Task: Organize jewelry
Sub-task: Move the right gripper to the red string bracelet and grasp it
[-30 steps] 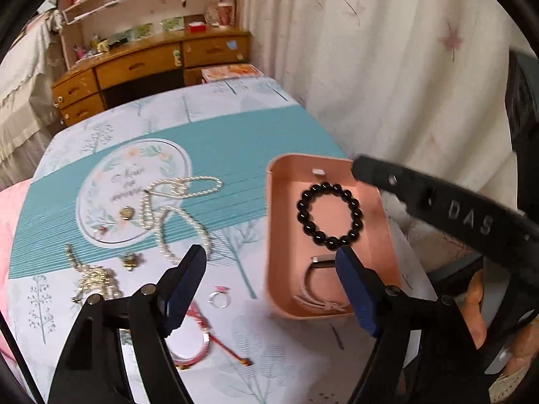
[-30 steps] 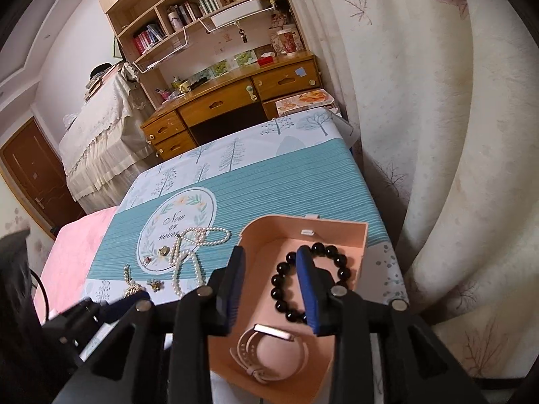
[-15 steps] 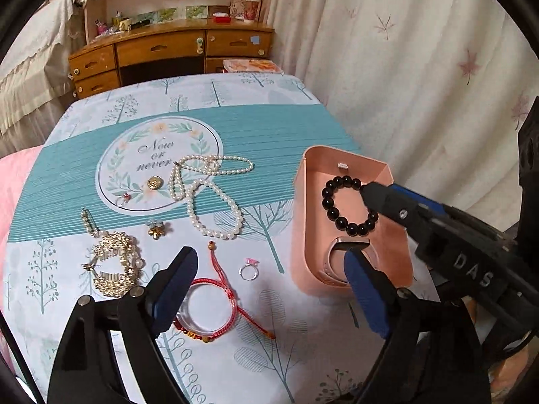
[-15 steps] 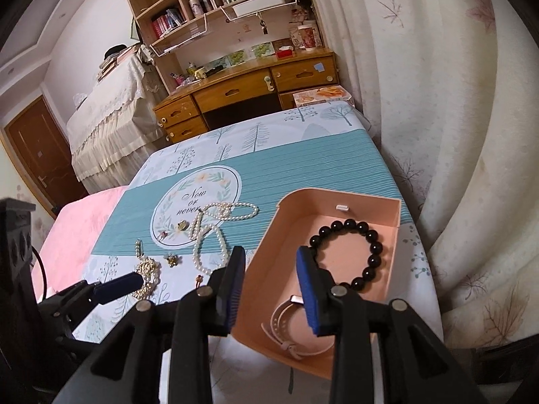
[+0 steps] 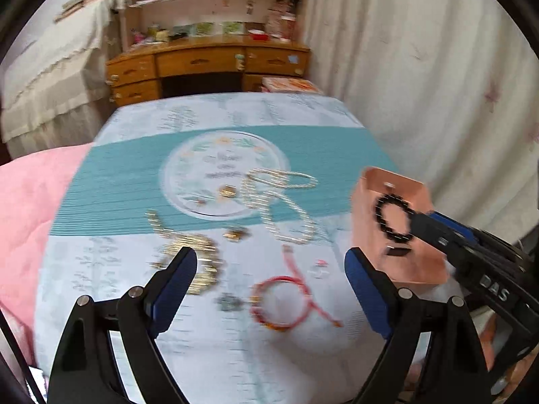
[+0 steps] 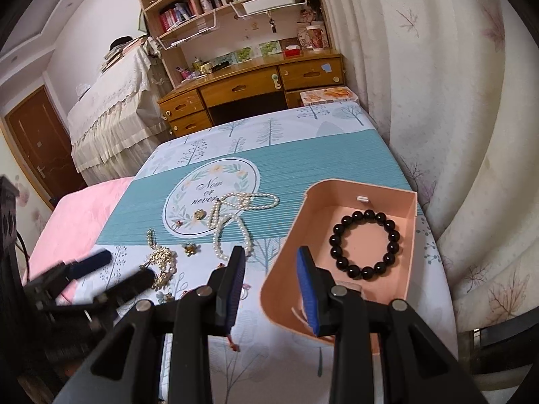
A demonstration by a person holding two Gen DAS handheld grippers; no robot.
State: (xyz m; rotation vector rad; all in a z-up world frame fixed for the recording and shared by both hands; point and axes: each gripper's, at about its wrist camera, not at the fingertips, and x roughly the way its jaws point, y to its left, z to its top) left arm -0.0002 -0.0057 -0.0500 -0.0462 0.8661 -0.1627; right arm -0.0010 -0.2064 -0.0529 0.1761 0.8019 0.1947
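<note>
A pink tray [image 6: 412, 202] at the table's right holds a black bead bracelet [image 6: 365, 244] and a pale band, mostly hidden behind my right finger. Left of the tray lie a pearl necklace [image 6: 232, 220], a gold brooch [image 6: 161, 262], a small gold charm [image 6: 190, 248] and a gold pendant [image 6: 199, 214]. In the blurred left wrist view a red cord bracelet [image 5: 281, 303] and a small ring [image 5: 318, 271] lie between my fingers. My left gripper [image 5: 269, 289] is open and empty above them. My right gripper [image 6: 271, 289] is open and empty over the tray's near left wall.
The table wears a teal and white cloth [image 6: 303, 155] with a round printed motif. A curtain [image 6: 454, 118] hangs close on the right. A pink blanket [image 6: 77, 215] lies at the left. A wooden desk [image 6: 252, 87] stands beyond the far edge.
My left gripper has swung left, from facing the tray toward the loose jewelry; its view is now motion-blurred. My right gripper has drawn back slightly from the tray, still open.
</note>
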